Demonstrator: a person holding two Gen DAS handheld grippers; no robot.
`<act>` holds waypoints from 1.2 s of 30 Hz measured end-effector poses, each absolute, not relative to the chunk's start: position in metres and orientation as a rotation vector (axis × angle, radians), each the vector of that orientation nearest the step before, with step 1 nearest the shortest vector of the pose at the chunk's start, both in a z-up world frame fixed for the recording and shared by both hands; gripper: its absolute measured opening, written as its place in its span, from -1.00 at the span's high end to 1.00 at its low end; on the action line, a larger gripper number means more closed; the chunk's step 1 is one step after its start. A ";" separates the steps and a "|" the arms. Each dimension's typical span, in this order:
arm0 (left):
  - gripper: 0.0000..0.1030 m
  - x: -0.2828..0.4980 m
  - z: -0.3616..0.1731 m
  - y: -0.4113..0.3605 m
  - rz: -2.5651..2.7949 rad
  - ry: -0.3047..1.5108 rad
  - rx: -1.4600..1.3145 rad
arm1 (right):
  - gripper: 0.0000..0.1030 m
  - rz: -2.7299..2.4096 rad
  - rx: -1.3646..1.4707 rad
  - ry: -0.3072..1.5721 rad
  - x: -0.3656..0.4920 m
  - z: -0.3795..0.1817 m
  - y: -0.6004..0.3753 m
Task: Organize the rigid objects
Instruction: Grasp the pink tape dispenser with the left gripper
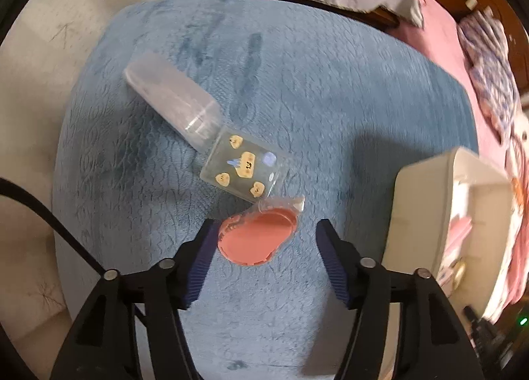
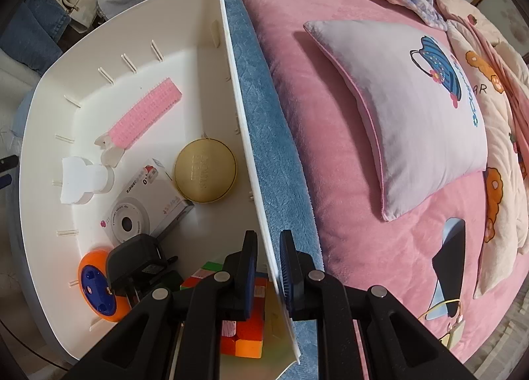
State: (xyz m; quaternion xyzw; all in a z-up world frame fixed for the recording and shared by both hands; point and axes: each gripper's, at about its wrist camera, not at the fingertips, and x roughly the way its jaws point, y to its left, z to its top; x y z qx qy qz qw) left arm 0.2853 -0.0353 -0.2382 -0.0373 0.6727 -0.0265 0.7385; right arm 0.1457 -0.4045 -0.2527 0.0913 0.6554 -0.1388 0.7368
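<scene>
The left gripper [image 1: 264,247] points down over the blue plush cover [image 1: 330,99], its fingers [image 1: 201,261] released and standing wide. The pink round lid [image 1: 256,236], partly inside a clear wrapper, lies on the cover between them; the left pad is at or just beside its rim, the right pad well clear, so nothing is gripped. Just beyond the lid lies a clear bottle [image 1: 211,135] with small bear stickers and a frosted cap, on its side and touching or almost touching the wrapper. Both items remain outside the white bin [image 1: 420,214], which stands near, at the right edge of that view.

The right gripper [image 2: 268,267] has its fingers clenched on the bin wall [image 2: 238,109], one pad inside and one outside, near the corner. In my judgement this hold is there to steady the light bin on the soft surface while the other hand loads it.

Already inside the bin:
- pink toothed clip [image 2: 145,112]
- gold round tin [image 2: 205,170]
- white camera box [image 2: 148,198]
- white plastic piece [image 2: 84,180]
- orange and blue wheel-like object [image 2: 97,284]
- black adapter [image 2: 135,264]
- colour cube [image 2: 244,314], under the gripper

The pink bedspread [image 2: 347,214] with a pillow [image 2: 413,115] lies beyond the bin.

The lid is thin and flat; a grasp across its rim appears the likely next requirement, and the loose wrapper may slip
</scene>
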 end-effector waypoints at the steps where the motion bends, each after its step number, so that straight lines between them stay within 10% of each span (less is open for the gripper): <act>1: -0.34 0.284 -0.240 -0.039 -0.068 1.473 -0.045 | 0.70 -0.305 0.201 1.438 0.146 -0.253 -0.405; 16: -0.33 0.275 -0.273 -0.061 -0.114 1.456 0.169 | 0.70 -0.305 0.216 1.429 0.144 -0.253 -0.407; 36: 0.34 0.263 -0.267 -0.070 -0.079 1.426 0.223 | 0.70 -0.249 0.197 1.447 0.145 -0.252 -0.406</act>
